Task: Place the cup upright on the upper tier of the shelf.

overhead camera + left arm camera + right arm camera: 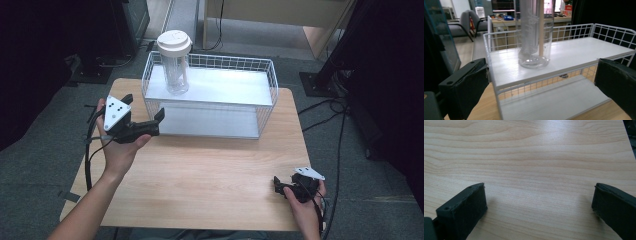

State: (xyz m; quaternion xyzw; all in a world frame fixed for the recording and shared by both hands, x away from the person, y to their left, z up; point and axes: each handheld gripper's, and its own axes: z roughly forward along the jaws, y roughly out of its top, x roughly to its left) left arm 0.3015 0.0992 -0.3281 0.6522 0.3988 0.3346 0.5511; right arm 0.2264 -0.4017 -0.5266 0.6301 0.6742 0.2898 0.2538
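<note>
A light wooden table [200,170] fills the centre of the high view. At its upper middle stands a white two-tier wire shelf [260,100], and a clear tumbler with a cream lid [175,62] stands upright on the top tier's left end. Mid-left, the left gripper [159,117] hovers just beside the shelf's left corner, jaws wide apart, empty. Lower right, the right gripper [276,183] sits low over bare table, jaws spread too.

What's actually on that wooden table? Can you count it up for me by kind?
Clear bottle with a cream lid, standing on the rack's top shelf: 1
White wire rack with two shelves: 1
Hand-held black tongs, left tongs near the rack and right tongs low over the table, both open: 2
Total: 4
</note>
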